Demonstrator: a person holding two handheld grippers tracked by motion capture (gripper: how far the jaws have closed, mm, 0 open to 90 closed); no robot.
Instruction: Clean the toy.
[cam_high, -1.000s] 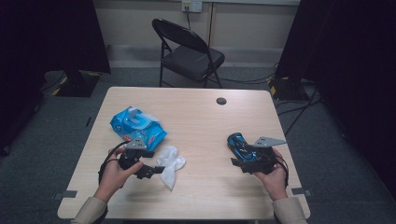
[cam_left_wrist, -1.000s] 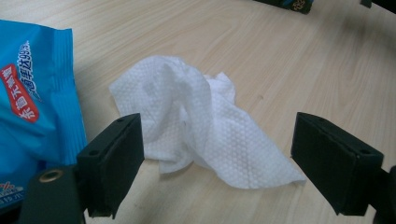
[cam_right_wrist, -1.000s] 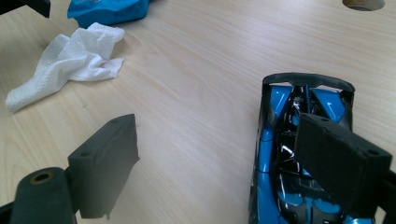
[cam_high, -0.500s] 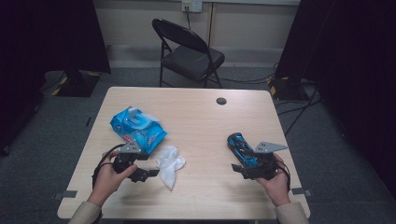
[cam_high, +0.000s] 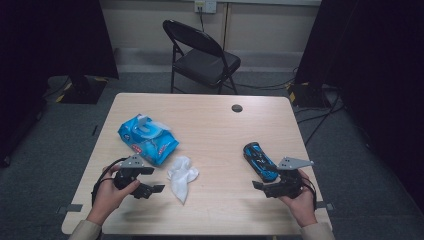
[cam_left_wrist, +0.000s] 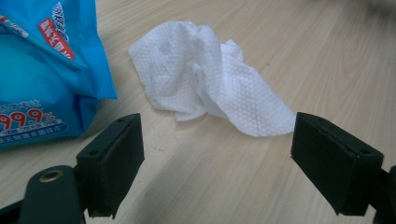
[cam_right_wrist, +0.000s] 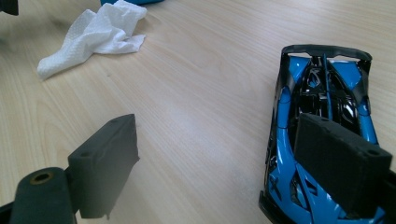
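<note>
A crumpled white wipe (cam_high: 182, 177) lies on the wooden table (cam_high: 215, 125), just right of a blue wipe pack (cam_high: 148, 139). My left gripper (cam_high: 154, 181) sits low at the wipe's left, jaws open and pointing at it. In the left gripper view the wipe (cam_left_wrist: 210, 88) lies just beyond the open left gripper (cam_left_wrist: 217, 125), with the pack (cam_left_wrist: 42, 70) at the left. A blue and black toy car (cam_high: 260, 161) rests at the table's right. My right gripper (cam_high: 263, 187) is open near the car's closer end. Its view shows the car (cam_right_wrist: 322, 98) behind the right jaw of the right gripper (cam_right_wrist: 219, 125) and the wipe (cam_right_wrist: 93, 32) farther off.
A small dark round hole (cam_high: 237, 108) sits near the table's far edge. A black folding chair (cam_high: 202, 55) stands beyond the table. Bare wood stretches between wipe and car. The table's near edge is close behind both hands.
My left hand has drifted a little left and toward the near edge, away from the wipe. The wipe, pack, car and right hand have stayed put.
</note>
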